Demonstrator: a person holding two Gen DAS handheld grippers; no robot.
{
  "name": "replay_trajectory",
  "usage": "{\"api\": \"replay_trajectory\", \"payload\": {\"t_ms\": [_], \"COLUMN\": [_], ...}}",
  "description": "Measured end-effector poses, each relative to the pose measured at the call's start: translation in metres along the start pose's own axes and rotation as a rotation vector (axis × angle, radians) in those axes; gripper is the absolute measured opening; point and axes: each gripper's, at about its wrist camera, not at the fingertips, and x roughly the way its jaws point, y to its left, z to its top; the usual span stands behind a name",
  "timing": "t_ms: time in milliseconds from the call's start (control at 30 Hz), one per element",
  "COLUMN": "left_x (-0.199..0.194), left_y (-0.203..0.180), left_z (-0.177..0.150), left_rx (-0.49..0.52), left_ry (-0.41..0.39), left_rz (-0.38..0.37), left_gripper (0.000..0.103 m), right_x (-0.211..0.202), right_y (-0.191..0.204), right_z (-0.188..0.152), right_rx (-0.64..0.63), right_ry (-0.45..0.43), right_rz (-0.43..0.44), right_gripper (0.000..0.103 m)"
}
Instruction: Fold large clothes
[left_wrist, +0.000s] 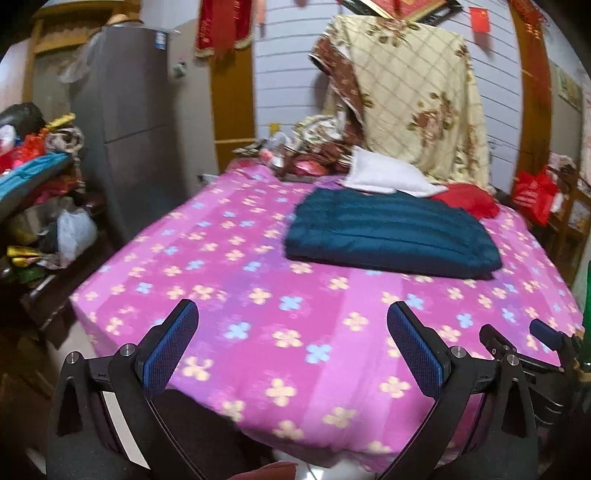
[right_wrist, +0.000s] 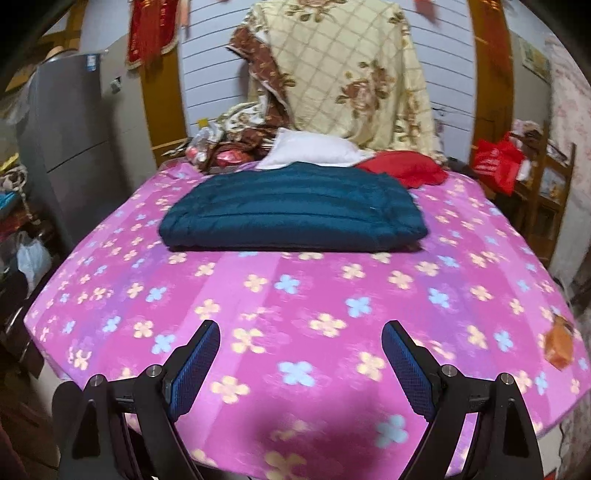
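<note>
On bed (right_wrist: 461, 288), pink flowered sheet: teal quilted jacket (right_wrist: 291, 218) lying folded flat toward far half, well apart from both tools. White pillow (right_wrist: 310, 151) and red garment (right_wrist: 402, 166) just behind it, touching far edge. Left tool (left_wrist: 291, 343) over near bed edge, jaws wide apart, holding nothing. Right tool (right_wrist: 299, 362) likewise spread wide, empty. Floral quilt (right_wrist: 351, 74) hangs behind.
</note>
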Motion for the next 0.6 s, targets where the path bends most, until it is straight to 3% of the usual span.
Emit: {"api": "replay_trajectory", "payload": {"t_ms": [267,600], "left_x": [-0.005,-0.028], "left_y": [0.038,0.052], "left_z": [0.001,0.004], "left_rx": [-0.07,-0.099], "left_ry": [-0.018,-0.041], "left_rz": [0.125,0.166], "left_gripper": [0.102,0.102], "right_x": [0.012,0.01], "right_y": [0.042,0.066], "right_z": [0.016,0.016], "right_rx": [-0.09,-0.121], "right_ry": [-0.054,-0.063], "right_rz": [0.08,0.126], "right_gripper": [0.088,0.088]}}
